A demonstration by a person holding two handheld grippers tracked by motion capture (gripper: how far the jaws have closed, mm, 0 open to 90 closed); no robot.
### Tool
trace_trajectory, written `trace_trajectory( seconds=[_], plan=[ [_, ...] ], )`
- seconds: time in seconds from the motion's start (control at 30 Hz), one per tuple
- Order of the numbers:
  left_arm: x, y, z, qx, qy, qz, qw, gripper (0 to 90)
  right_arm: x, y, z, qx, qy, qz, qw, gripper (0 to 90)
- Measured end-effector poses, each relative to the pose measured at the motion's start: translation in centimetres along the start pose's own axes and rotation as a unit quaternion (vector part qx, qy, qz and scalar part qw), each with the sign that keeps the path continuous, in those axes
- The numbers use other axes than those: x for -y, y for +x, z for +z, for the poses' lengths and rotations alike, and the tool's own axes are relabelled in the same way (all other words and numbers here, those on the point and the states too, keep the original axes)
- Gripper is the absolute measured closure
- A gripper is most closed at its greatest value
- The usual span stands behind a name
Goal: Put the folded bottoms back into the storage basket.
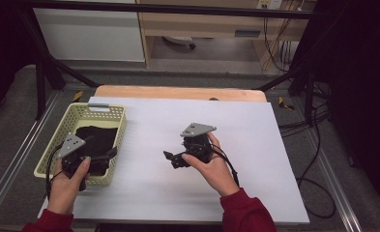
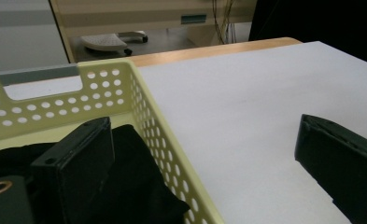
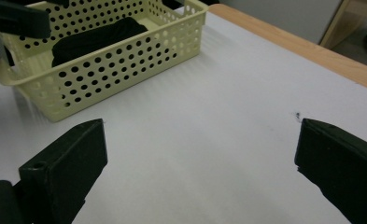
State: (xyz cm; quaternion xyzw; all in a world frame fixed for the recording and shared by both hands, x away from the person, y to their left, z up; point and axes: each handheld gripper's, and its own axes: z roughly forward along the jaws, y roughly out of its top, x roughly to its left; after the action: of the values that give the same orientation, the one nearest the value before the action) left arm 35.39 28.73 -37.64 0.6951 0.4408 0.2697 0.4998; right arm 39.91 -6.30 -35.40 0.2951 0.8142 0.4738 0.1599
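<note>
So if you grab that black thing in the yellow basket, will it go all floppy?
Probably floppy: the black folded cloth lies in soft, rumpled humps inside the pale yellow perforated plastic basket, so it would likely droop and unfold when lifted. It looks light, and unlikely to roll or break. Both pairs of fingers stand open.

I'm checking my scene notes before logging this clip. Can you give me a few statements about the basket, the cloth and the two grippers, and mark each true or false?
1. The black cloth lies inside the yellow basket. True.
2. The right gripper is shut on the cloth. False: it is open over the bare white sheet.
3. The left gripper is open, one jaw inside the basket. True.
4. The basket stands at the table's right side. False: it is at the left.
</note>
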Motion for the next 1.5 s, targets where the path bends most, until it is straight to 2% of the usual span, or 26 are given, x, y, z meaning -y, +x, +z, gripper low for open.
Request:
trace_trajectory(
  seconds=[0.17,0.23,0.33,0.37,0.47,0.67,0.77,0.87,1.07,1.13,1.23,1.5],
  plan=[
    [0.7,-0.6,0.3,0.009,-0.002,0.005,0.9999,5.3,-0.1,-1.3,-1.5,0.013,-0.020,0.009,0.9997,2.8],
    [1.0,-0.8,0.5,0.008,-0.002,0.002,1.0000,5.3,-0.1,-1.9,-2.0,0.017,-0.023,0.014,0.9995,2.5],
    [1.3,-0.9,0.6,0.004,-0.003,0.011,0.9999,5.4,0.1,-2.6,-2.8,0.026,-0.028,0.020,0.9991,2.9],
    [1.4,-0.9,0.5,-0.003,-0.009,0.010,0.9999,5.5,0.1,-2.9,-3.1,0.026,-0.029,0.022,0.9990,3.4],
    [1.6,-0.6,0.2,-0.008,-0.016,0.001,0.9998,6.0,0.2,-3.4,-3.7,0.032,-0.033,0.026,0.9986,3.3],
    [2.1,-0.4,0.1,-0.008,-0.011,-0.005,0.9999,5.9,0.3,-4.2,-4.8,0.048,-0.046,0.036,0.9971,3.1],
    [2.2,-0.2,0.1,-0.005,-0.008,-0.013,0.9999,6.7,0.4,-4.6,-5.2,0.042,-0.059,0.053,0.9959,2.9],
    [2.2,-0.2,0.1,-0.005,-0.009,-0.013,0.9999,6.2,0.4,-4.8,-5.5,0.056,-0.071,0.052,0.9946,3.2],
    [2.3,-0.1,0.1,0.004,-0.012,-0.022,0.9997,6.1,0.6,-5.6,-6.3,0.076,-0.076,0.052,0.9928,3.0],
    [2.3,-0.1,0.1,0.004,-0.013,-0.021,0.9997,5.7,0.7,-5.9,-6.7,0.075,-0.077,0.055,0.9927,7.5],
    [2.3,-0.1,0.1,0.006,-0.010,-0.021,0.9997,5.6,0.8,-6.3,-7.3,0.066,-0.078,0.066,0.9926,7.5],
    [2.5,-0.2,0.0,0.007,-0.006,-0.023,0.9997,5.6,1.0,-6.8,-8.7,0.096,-0.083,0.057,0.9903,3.7]
  ],
)
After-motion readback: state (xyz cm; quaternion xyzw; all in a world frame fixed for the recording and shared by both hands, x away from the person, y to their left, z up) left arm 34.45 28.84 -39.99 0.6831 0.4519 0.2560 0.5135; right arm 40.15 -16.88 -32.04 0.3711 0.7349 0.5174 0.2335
